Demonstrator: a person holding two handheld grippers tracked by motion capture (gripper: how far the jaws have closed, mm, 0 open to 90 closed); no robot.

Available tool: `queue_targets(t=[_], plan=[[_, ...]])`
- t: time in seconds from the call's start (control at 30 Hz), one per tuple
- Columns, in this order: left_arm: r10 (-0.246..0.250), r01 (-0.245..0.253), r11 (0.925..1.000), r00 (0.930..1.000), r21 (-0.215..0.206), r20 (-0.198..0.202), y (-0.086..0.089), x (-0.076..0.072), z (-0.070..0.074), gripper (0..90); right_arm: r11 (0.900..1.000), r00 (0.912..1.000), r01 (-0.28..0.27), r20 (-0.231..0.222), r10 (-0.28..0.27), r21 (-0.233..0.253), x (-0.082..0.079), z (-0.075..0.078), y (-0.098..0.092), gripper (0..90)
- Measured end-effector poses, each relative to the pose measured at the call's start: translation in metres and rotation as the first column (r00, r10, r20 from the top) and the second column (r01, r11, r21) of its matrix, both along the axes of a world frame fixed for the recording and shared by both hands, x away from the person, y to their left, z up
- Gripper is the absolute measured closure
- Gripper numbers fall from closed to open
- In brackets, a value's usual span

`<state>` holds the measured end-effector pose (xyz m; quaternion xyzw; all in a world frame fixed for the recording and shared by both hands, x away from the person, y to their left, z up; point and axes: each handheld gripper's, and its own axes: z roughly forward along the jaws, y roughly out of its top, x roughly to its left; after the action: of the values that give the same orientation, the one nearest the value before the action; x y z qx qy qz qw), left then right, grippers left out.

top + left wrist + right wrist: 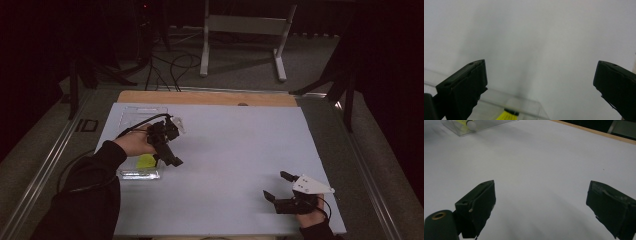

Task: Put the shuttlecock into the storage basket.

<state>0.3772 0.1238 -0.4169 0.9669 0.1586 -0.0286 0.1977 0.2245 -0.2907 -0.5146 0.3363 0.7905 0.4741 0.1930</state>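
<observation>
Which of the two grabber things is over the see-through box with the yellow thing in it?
The left gripper, at the table's left side. It is held above the clear box, while the right gripper sits far off, over bare white table.

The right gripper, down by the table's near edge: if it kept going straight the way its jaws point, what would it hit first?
Probably nothing soon. The right gripper points across the bare white table, roughly toward the clear box far off; whether it would actually reach it is unclear.

White table sheet (225, 150); clear plastic tray (131, 117) at left, yellow item (146, 161) inside; grey stand (245, 30) beyond
</observation>
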Motion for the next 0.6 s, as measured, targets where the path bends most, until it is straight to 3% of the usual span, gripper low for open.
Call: queue_targets(t=[0.33,0.43,0.6], plan=[[0.035,-0.032,0.9977,0.9984,-0.059,0.044,-0.017,-0.006,-0.007,0.1,1.0,1.0,-0.001,0.0,0.001,0.0,0.0,0.0,0.0,9.1],[0.063,-0.057,0.9927,0.9964,-0.106,0.057,-0.021,-0.011,-0.01,0.1,1.0,1.0,0.0,0.0,0.0,0.0,0.0,0.0,0.0,9.1],[0.072,-0.062,0.9885,0.9954,-0.138,0.064,-0.026,-0.016,-0.014,0.1,1.0,1.0,-0.001,0.002,0.001,-0.002,0.0,0.0,0.0,9.1]])
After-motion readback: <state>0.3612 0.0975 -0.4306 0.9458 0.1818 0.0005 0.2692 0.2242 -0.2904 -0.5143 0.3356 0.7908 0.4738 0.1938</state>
